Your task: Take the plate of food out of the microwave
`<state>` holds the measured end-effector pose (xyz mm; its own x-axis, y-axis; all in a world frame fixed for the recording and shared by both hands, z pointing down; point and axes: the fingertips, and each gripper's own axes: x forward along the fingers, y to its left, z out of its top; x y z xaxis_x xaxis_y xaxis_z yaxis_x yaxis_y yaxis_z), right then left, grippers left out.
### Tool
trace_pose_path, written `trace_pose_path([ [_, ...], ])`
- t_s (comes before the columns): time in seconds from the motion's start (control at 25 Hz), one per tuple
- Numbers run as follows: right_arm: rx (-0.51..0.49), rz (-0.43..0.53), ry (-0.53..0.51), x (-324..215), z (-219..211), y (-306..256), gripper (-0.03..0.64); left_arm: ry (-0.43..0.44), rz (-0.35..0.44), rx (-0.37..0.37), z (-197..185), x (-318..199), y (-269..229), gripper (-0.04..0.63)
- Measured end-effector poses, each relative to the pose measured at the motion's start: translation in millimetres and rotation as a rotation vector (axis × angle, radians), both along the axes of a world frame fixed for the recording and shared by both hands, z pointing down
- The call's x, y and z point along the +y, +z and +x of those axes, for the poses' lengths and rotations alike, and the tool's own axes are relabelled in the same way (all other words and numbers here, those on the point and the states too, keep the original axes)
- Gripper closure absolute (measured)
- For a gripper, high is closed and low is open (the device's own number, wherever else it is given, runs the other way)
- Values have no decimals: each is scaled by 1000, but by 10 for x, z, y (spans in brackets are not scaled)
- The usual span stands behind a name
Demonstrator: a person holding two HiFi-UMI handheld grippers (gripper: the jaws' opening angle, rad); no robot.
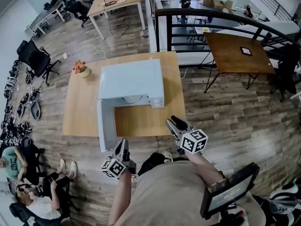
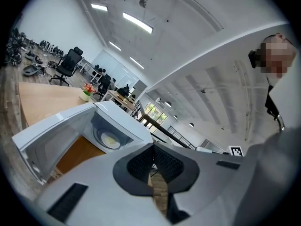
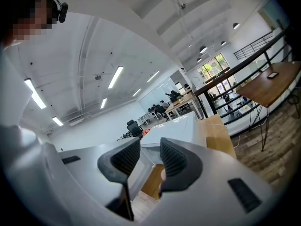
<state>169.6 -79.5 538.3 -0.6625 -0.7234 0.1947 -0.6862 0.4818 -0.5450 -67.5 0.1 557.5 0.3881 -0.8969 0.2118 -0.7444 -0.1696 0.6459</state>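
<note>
A white microwave (image 1: 134,81) stands on a light wooden table (image 1: 80,112), its door (image 1: 106,126) swung open toward me on the left. Inside, a pale plate of food (image 1: 132,99) rests on the turntable; the left gripper view also shows this plate (image 2: 110,139) in the open cavity. My left gripper (image 1: 121,147) hovers off the table's near edge, just in front of the door, its pads (image 2: 141,164) pressed together with nothing between them. My right gripper (image 1: 178,124) is at the table's near right corner, jaws apart and empty (image 3: 149,157). Neither gripper touches the microwave.
A small flower pot (image 1: 81,68) sits at the table's far left corner. A dark wooden table (image 1: 235,53) and a black railing (image 1: 207,18) stand to the right. An office chair (image 1: 35,58) and people seated on the floor (image 1: 28,192) are at the left.
</note>
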Motion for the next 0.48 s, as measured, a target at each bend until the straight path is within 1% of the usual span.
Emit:
trace_pose_path([
  [0.2,-23,-4,-22,67,-155,1,480,6,-8,-37,-118,-31,-37,591],
  [0.28,-14,-30,-14,48,-135,116,480,8,5,-24,-104,-74,-36,591],
  [0.36,-13,-77,3,25,-136,253,480,10,6,-9,-112,-86,-34,591],
  [0.48,-8,-113,27,-27,-271,325,480,21,-8,-2,-230,-98,-17,591],
])
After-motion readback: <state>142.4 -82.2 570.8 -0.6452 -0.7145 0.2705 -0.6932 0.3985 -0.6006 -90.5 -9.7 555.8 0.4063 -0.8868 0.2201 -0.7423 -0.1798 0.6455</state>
